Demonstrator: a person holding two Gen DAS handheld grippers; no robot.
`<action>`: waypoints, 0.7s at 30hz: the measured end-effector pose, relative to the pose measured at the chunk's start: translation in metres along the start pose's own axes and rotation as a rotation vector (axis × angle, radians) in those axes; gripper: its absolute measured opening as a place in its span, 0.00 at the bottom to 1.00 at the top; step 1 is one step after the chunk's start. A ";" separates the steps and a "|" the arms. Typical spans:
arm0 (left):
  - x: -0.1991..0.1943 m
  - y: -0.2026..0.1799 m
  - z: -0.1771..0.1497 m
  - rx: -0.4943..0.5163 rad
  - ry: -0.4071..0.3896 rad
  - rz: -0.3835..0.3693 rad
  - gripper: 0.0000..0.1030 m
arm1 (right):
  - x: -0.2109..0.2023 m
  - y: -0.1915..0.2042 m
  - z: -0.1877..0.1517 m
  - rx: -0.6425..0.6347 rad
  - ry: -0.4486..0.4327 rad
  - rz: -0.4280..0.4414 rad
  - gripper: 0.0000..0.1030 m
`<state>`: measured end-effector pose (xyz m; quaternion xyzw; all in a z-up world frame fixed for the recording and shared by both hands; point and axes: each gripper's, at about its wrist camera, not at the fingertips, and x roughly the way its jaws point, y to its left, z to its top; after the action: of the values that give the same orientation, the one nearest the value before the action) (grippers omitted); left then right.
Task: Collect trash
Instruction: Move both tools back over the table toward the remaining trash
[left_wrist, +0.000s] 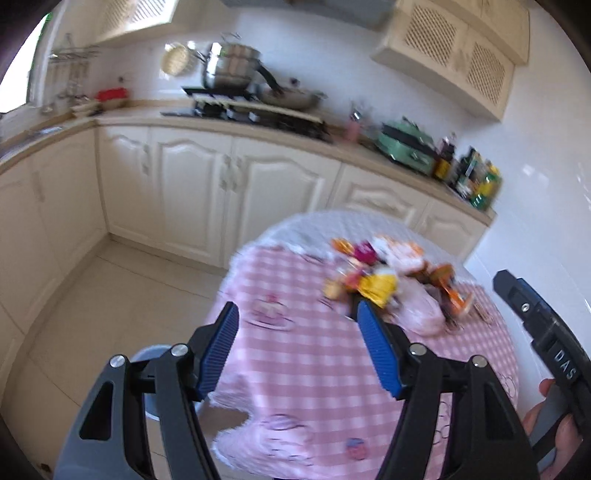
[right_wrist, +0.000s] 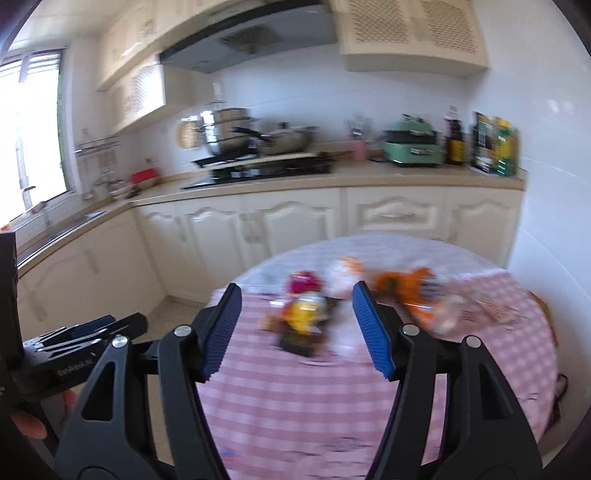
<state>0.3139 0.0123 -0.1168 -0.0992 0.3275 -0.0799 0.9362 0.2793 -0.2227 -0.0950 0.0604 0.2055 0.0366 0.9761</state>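
Note:
A pile of colourful wrappers (left_wrist: 388, 273) lies on a round table with a pink checked cloth (left_wrist: 314, 362). The pile holds yellow, magenta and orange packets and looks blurred. My left gripper (left_wrist: 297, 314) is open and empty, above the table's near left part, short of the pile. In the right wrist view the wrappers (right_wrist: 306, 314) lie on the same cloth (right_wrist: 314, 398), with orange packets (right_wrist: 406, 284) to the right. My right gripper (right_wrist: 295, 295) is open and empty, above the table, short of the pile. The right gripper's body (left_wrist: 543, 332) shows at the right of the left wrist view.
Cream kitchen cabinets (right_wrist: 295, 221) run behind the table, with a stove and pots (right_wrist: 258, 147), a green appliance (right_wrist: 410, 147) and bottles (right_wrist: 495, 147) on the counter. A white wall (right_wrist: 546, 221) is close on the right. Tiled floor (left_wrist: 110, 302) lies left. A grey round object (left_wrist: 151, 362) sits below my left gripper.

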 end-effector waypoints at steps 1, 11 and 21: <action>0.009 -0.006 -0.004 0.002 0.018 -0.004 0.64 | 0.002 -0.011 -0.001 0.008 0.005 -0.013 0.60; 0.085 -0.041 -0.009 0.073 0.125 -0.014 0.64 | 0.042 -0.059 -0.017 0.038 0.078 -0.051 0.60; 0.163 -0.047 0.004 0.118 0.240 -0.005 0.42 | 0.097 -0.054 -0.011 0.013 0.139 -0.007 0.60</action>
<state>0.4387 -0.0674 -0.1997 -0.0343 0.4317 -0.1125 0.8943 0.3657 -0.2653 -0.1509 0.0636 0.2733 0.0360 0.9592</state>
